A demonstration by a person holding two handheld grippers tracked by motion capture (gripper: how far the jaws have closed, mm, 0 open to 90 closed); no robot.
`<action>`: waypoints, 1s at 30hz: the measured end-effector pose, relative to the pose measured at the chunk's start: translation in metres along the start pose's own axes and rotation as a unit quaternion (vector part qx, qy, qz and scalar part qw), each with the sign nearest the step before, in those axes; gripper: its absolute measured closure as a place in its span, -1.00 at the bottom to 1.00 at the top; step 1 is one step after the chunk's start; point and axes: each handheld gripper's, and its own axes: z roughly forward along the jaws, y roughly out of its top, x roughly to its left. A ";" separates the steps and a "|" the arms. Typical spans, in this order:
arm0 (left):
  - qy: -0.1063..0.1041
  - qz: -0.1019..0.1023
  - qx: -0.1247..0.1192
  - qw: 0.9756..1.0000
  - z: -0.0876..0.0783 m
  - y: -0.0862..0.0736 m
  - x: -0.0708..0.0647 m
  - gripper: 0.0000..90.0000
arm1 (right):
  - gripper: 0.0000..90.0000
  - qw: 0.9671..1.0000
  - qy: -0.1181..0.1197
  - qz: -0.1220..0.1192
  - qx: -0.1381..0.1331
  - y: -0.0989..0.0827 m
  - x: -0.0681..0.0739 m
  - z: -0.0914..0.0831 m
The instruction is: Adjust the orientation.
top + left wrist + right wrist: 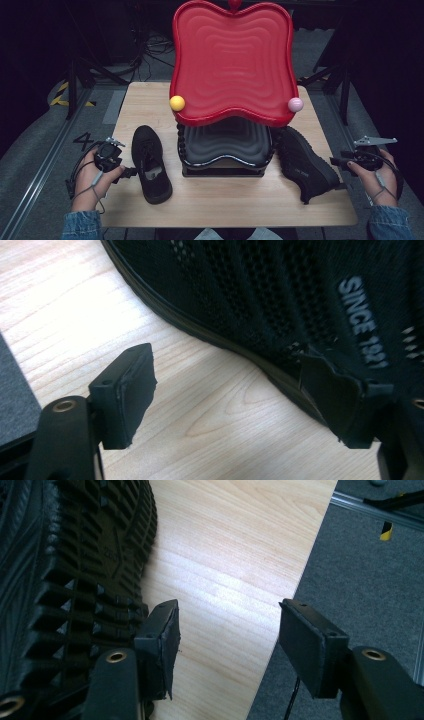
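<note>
Hovering low on both sides, your left gripper [131, 173] and right gripper [334, 161] stand open, gripping nothing. Left shoe [150, 162] sits lower left, right shoe [306, 163] tipped lower right; slide one pad inside each collar before squeezing.

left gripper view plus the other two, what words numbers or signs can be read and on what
"SINCE 1921", last digits less sure: white print on the mesh side of the left shoe, in the left gripper view.
"4": dark mark on the grey floor left of the table, in the high view.
Raised marking on the sole of the right shoe, in the right gripper view: too faint to read.
Yellow and black hazard stripes on the floor: a sign, no words.
</note>
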 end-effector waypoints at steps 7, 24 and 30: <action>0.009 0.009 0.000 1.000 -0.009 0.003 -0.007 -0.42 | -0.09 1.000 -0.010 0.002 0.011 -0.001 -0.002 0.001; -0.038 0.042 -0.059 0.997 -0.046 0.017 -0.045 -0.25 | -0.13 1.000 -0.002 0.012 0.007 -0.003 -0.003 0.000; -0.065 0.034 -0.058 0.996 -0.059 0.019 -0.066 -0.16 | -0.13 1.000 -0.001 0.015 0.007 -0.004 -0.003 0.000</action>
